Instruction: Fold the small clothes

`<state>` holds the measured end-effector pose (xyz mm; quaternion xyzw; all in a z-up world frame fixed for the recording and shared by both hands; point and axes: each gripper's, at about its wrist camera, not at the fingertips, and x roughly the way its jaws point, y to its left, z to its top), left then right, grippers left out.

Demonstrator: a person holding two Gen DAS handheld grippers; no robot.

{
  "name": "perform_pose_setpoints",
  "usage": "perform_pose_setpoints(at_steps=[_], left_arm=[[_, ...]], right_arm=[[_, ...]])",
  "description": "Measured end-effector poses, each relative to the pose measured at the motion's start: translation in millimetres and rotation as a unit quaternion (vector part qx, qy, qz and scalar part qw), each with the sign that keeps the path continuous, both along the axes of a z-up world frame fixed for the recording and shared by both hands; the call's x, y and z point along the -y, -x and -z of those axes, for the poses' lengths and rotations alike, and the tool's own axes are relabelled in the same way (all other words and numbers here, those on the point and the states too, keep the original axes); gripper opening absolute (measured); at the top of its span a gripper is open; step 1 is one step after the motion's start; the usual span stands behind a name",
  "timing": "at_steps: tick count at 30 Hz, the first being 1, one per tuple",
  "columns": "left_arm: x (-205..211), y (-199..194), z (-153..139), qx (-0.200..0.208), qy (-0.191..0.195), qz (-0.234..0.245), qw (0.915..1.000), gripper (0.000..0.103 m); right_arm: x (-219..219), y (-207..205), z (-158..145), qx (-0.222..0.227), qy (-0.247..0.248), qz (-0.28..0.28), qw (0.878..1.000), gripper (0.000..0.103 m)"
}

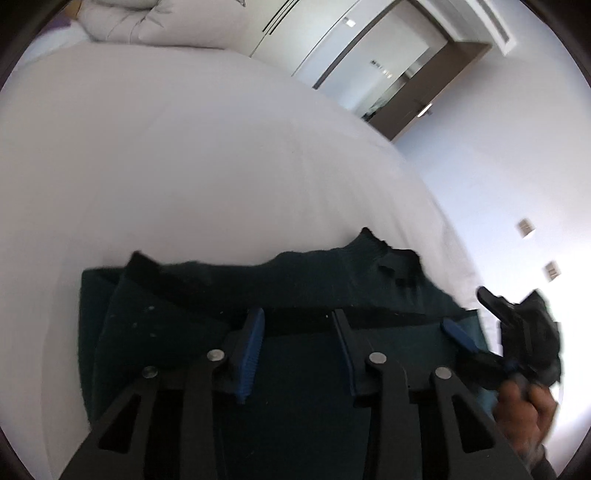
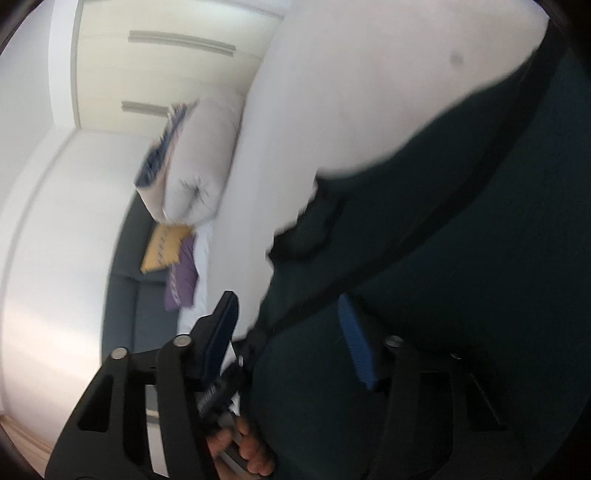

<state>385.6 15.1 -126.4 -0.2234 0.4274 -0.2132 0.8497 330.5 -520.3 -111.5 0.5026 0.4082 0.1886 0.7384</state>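
Across the lower frame, dark green garment (image 1: pixel 295 288) on white bed (image 1: pixel 184 166); left gripper (image 1: pixel 301 354) and right gripper (image 2: pixel 291 332) both spread wide, pillows (image 2: pixel 199 166) upper left.

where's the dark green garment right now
The dark green garment lies on the white bed at its near edge, directly under the open left gripper; the right gripper is at its right end.

Left wrist view: the garment (image 1: pixel 280 295) lies on the bed (image 1: pixel 184 166) across the lower frame, with the left gripper (image 1: pixel 299 350) over it at bottom centre and the right gripper (image 1: pixel 480 325) at its right edge. Pillows (image 1: pixel 147 22) sit upper left, a doorway (image 1: pixel 402 81) upper right.
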Motion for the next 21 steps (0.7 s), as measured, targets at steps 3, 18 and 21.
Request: perform_pose_setpoints(at_steps=[3, 18, 21], left_arm=[[-5, 1, 2, -0.004, 0.013, -0.002, 0.9999, 0.034], [24, 59, -32, 0.018, -0.07, -0.011, 0.9973, 0.067], [47, 104, -35, 0.024, -0.102, 0.012, 0.9944, 0.085]], right_arm=[[33, -4, 10, 0.003, -0.019, 0.041, 0.999, 0.034], [15, 76, -27, 0.049, 0.046, 0.039, 0.997, 0.063], [-50, 77, 0, 0.025, 0.039, -0.037, 0.998, 0.063]])
